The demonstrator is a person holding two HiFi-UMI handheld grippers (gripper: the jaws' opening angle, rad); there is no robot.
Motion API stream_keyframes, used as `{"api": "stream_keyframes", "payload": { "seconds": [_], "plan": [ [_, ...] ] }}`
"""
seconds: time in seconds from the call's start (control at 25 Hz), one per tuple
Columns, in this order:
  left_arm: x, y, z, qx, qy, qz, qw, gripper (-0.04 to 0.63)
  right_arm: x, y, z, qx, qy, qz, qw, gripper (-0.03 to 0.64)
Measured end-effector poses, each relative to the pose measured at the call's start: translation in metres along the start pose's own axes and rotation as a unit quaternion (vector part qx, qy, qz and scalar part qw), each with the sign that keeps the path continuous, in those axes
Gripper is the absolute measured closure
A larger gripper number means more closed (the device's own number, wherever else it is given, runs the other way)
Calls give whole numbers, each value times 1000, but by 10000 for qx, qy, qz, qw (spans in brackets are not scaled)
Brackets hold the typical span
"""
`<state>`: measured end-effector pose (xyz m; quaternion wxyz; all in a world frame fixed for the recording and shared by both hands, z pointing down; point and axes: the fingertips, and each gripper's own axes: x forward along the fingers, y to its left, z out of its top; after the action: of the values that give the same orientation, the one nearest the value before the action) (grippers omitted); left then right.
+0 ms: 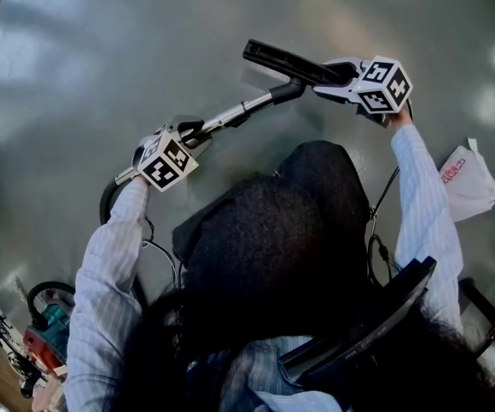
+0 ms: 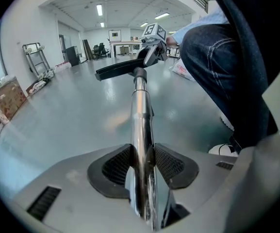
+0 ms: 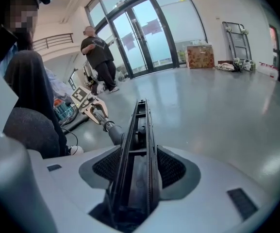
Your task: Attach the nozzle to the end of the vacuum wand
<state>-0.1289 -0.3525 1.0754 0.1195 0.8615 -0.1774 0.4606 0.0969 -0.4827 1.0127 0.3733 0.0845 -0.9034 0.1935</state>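
Both claws are grasping: the left claw (image 2: 143, 154) is clenched on the shiny silver metal tube of the vacuum wand (image 2: 140, 113), its black ribbed pads pressing the tube from either side, and the right claw (image 3: 140, 154) is clamped on the long, flat black plastic nozzle (image 3: 140, 125), which stands on edge between its pads and runs straight out ahead of them. From the head view the wand slants up from the left claw, low on the left, towards the right claw, higher on the right, both held in the air over the glossy grey floor (image 1: 101, 50). The nozzle lies crosswise at the wand's upper end, and its curved black neck (image 1: 292, 89) touches that end of the tube; whether it is fully seated I cannot tell. The left gripper view looks along the tube to the black collar at its tip, with the nozzle set across it and the right claw's marker cube just behind. The right gripper view looks along the nozzle's open underside, with the neck bending away to the left towards the wand and the left claw beyond. Pale striped sleeves (image 1: 101, 273) reach out to both claws. A white plastic bag with red print (image 1: 466, 178) lies on the floor to the right of the person, well apart from the wand. A second person in dark clothes (image 3: 98, 57) stands near tall glass doors (image 3: 149, 33) in the background.
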Motion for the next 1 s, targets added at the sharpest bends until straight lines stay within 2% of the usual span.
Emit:
{"api": "stream_keyframes", "payload": {
  "seconds": [0.24, 0.56, 0.72, 1.0],
  "plan": [
    [-20, -5, -20, -30, -33, 28, 10000, 436, 14, 19, 17, -122, 50, 259, 9996, 382],
    [-23, -1, -19, 2, 29, 12, 10000, 439, 22, 21, 35, -595, 307, 331, 9972, 382],
    [-25, 5, -21, -157, 28, 107, 9998, 442, 31, 23, 41, -544, 347, 302, 9975, 382],
    [-12, 10, -28, -259, 255, 108, 9993, 443, 50, 19, 33, -581, 533, 73, 9969, 382]
  ]
}}
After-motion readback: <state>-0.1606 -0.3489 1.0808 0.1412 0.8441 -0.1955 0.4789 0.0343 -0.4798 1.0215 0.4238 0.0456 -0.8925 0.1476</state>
